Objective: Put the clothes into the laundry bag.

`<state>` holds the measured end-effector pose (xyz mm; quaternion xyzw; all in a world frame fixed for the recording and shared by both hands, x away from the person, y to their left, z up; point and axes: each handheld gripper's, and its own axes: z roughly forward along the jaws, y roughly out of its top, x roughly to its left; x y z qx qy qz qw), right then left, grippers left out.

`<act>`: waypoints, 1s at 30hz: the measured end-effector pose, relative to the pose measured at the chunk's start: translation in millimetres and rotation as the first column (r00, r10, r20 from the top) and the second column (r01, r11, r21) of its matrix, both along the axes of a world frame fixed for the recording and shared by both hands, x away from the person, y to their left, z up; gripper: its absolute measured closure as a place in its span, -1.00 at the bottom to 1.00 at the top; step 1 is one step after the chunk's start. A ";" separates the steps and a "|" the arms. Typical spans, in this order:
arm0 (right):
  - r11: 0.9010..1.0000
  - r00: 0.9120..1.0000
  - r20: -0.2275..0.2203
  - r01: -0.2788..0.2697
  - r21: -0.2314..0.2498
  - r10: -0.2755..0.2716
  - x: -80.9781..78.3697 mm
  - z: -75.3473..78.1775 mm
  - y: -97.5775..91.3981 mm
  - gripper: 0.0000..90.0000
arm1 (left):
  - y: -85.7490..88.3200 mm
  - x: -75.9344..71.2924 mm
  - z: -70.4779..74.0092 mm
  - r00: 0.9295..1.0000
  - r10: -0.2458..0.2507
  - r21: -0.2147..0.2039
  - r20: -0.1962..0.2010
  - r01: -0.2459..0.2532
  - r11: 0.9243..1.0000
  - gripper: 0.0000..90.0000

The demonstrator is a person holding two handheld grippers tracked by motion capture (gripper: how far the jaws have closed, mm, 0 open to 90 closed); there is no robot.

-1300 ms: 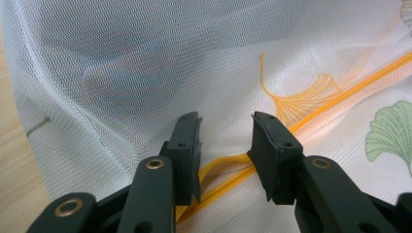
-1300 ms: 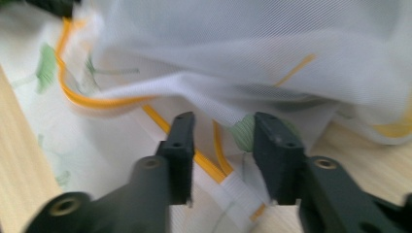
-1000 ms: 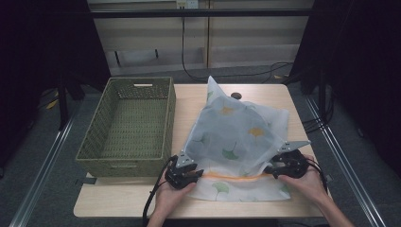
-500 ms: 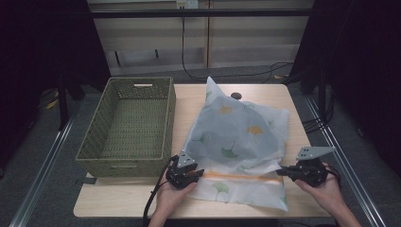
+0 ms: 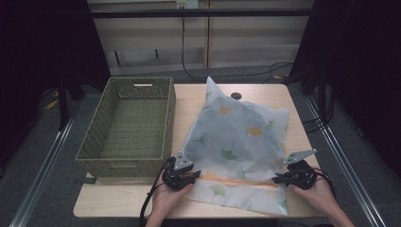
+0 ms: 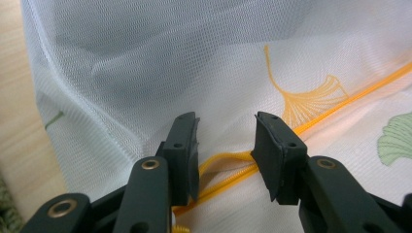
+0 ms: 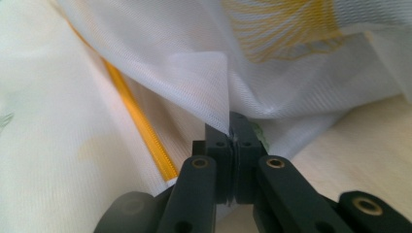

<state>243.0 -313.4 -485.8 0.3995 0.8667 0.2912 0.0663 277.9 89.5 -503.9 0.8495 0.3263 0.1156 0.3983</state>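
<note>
Here a green woven basket (image 5: 127,125) is seen just to the left of the left gripper (image 5: 193,175), with a mesh bag (image 5: 239,142) lying on the table (image 5: 189,101) between the two grippers. The left gripper's jaws are held apart, and the orange zipper (image 6: 335,104) of the bag is seen running between them; it cannot be told if the pads press on it. The zipper's long line is stretched sideways from the left gripper across to the right gripper (image 5: 276,178). The right gripper's jaws have just been closing and are now pinched together on a fold of the white mesh at the bag's right corner. The zipper's near end is reached best by the left gripper.
</note>
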 end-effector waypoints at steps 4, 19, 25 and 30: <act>0.998 0.998 0.035 0.044 -0.043 -0.042 4.8 0.6 -4.9 0.98 | -6.4 -2.0 -0.4 0.999 -0.037 -0.011 -0.034 0.036 0.999 0.34; 0.975 0.975 0.099 0.186 0.118 -0.198 0.8 5.9 -28.9 0.45 | -33.9 -5.8 -1.5 0.997 -0.071 -0.015 0.006 0.071 0.997 0.24; 0.967 0.966 0.164 0.168 0.190 -0.200 -8.6 16.8 -27.5 0.19 | -29.3 -8.4 2.0 0.995 -0.094 -0.063 0.032 0.095 0.993 0.08; 0.958 0.958 0.192 0.164 0.234 -0.211 -12.5 24.2 -26.1 0.11 | -23.5 -15.3 11.8 0.993 -0.087 -0.085 0.079 0.094 0.992 -0.04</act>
